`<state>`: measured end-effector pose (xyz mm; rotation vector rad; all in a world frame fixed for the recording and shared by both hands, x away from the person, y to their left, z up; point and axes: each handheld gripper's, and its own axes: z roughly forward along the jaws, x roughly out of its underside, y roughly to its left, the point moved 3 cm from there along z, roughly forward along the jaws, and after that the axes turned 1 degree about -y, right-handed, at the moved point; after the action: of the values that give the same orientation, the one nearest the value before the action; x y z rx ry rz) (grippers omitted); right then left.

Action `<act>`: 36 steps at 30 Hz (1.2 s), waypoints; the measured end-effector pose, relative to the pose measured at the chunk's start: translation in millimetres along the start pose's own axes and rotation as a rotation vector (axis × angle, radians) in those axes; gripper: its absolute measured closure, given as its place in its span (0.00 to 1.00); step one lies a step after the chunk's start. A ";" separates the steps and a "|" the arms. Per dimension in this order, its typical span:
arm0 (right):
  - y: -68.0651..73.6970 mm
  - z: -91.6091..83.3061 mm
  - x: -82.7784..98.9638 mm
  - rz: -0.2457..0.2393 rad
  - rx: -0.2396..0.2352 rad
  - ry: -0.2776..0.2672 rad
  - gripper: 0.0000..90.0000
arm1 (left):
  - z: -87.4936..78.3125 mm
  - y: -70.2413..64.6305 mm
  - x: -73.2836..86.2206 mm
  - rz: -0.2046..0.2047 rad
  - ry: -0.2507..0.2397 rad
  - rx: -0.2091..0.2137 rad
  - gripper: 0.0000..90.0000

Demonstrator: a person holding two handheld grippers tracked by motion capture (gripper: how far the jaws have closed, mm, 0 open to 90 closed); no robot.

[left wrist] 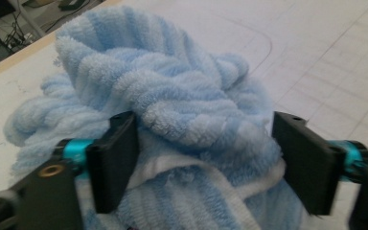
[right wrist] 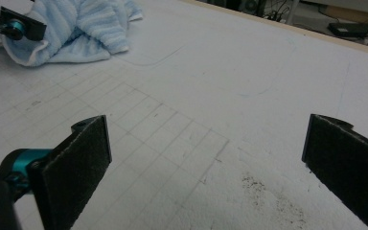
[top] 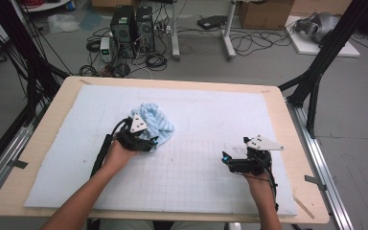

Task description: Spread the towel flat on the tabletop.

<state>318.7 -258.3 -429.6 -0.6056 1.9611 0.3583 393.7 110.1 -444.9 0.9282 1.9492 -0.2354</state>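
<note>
Blue striped terry towel (left wrist: 172,96) sits between the left gripper's (left wrist: 206,163) unclenched jaws; bite deep before lifting; right gripper (right wrist: 206,167) gapes, idle.

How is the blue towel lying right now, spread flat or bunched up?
Bunched up: the towel sits in a crumpled heap with rolled folds, between the left gripper jaws.

Counter (top: 43,139) wooden, topped with a white gridded foam mat (top: 211,120). Floor behind: two computer towers (top: 133,24), tangled cables (top: 124,67), cardboard box (top: 266,13).
</note>
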 end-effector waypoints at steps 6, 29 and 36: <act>-0.9 1.3 1.0 0.000 0.002 0.004 0.02 | -7.8 7.6 -3.7 -0.062 -0.069 0.065 0.82; 4.4 7.1 2.0 -0.003 -0.011 0.021 0.02 | -25.2 102.0 9.2 -0.485 -0.267 -0.089 0.84; 7.0 11.6 2.3 -0.012 -0.030 0.033 0.02 | -35.3 100.4 9.8 -0.490 -0.281 -0.061 0.44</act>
<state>322.6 -247.3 -436.9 -0.6468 1.9858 0.3730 436.6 202.8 -413.5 0.3409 1.8777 -0.5527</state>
